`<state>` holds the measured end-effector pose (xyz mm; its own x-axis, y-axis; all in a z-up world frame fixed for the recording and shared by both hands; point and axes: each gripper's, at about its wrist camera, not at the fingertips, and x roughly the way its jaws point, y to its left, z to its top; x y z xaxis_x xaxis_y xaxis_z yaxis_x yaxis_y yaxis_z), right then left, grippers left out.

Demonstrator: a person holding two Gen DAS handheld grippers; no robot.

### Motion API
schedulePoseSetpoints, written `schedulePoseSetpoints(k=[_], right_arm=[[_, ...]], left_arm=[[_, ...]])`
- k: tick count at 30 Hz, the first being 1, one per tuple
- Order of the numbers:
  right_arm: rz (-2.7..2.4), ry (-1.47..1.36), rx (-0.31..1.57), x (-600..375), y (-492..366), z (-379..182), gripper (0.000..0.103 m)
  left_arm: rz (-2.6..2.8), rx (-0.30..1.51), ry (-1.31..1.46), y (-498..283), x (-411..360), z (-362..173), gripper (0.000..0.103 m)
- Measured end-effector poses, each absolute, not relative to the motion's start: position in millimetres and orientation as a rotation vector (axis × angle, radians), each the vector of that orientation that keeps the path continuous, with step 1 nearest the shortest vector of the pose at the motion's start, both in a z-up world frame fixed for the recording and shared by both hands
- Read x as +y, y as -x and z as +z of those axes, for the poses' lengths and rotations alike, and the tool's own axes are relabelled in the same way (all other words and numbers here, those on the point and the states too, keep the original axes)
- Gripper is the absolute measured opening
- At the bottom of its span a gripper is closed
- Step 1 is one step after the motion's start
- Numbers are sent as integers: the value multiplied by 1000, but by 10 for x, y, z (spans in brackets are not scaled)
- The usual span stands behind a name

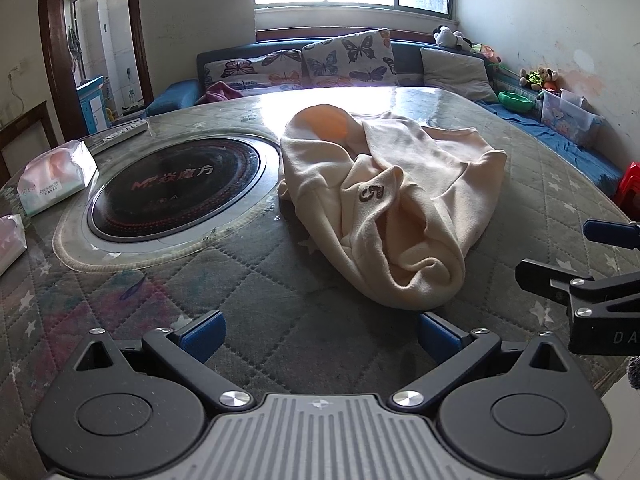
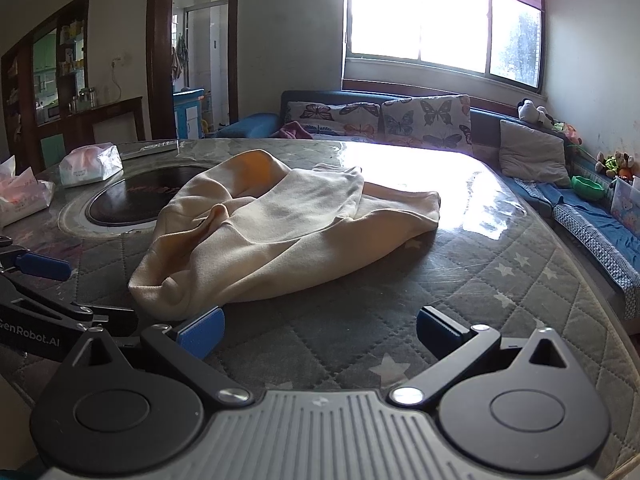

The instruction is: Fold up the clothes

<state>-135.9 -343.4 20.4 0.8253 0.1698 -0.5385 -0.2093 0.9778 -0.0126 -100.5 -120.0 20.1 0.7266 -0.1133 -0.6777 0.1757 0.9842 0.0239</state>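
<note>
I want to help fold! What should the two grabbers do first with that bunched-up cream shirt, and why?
Probably reach the left gripper forward to pinch the near edge of the cream garment. Both it and the right gripper are open and empty, and the garment lies crumpled, so it needs spreading flat first.

Bare quilted surface (image 2: pixel 500 280) lies open right of the crumpled garment (image 2: pixel 280 236); tissue packs (image 1: pixel 56 178) crowd the left edge.

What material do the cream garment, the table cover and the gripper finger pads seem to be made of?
Garment: probably soft fleece or brushed cotton knit, matte, with a fuzzy nap and limp folds.
Table cover: quilted fabric with stitched diamonds and stars; its glare suggests a clear plastic or glass sheet on top, though that is uncertain.
Finger pads: blue, matte, likely rubber or textured plastic.
</note>
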Motion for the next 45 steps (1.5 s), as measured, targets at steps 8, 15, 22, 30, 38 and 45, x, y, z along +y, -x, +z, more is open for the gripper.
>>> schedulePoseSetpoints(k=[8,15,22,30,38,45], right_arm=[[201,78,568,-3411,1355,202,103],[201,78,573,-3400,1345,201,103],[204,80,581,-3393,1329,190,103],[204,78,588,-3396,1299,186,103],[205,74,596,-3391,1263,178,103],[204,71,601,-3394,1241,170,103]], left_arm=[[-163,749,-91,1001,-1228,192,103],[-164,755,-91,991,-1237,180,103],[-167,761,-92,980,-1243,173,103],[-170,767,-93,950,-1252,170,103],[-169,774,-92,917,-1250,164,103],[-168,781,-92,892,-1256,154,103]])
